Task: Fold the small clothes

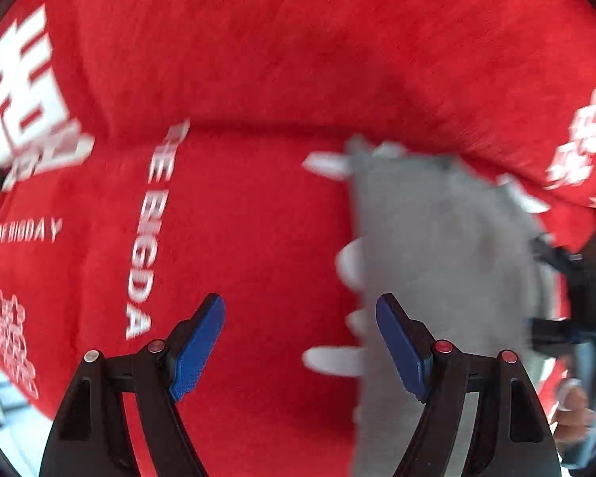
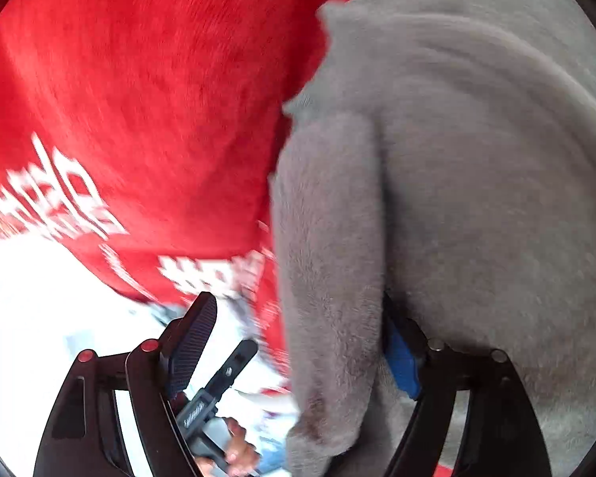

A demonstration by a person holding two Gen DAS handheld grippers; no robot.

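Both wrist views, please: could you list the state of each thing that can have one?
Left tool: open, nothing between its pads, above the red cloth.
Right tool: open, a fold of the grey garment lying between its fingers.
Grey garment: on the red cloth, folded over itself near the right tool.
Red cloth: spread out under the garment, white print facing up.

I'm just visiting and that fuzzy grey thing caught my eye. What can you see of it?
The grey garment looks like soft, fleecy fabric with white spikes along its edges. It lies rumpled on the red printed cloth, one thick fold bulging up between the open fingers of the right gripper. What garment it is cannot be told.
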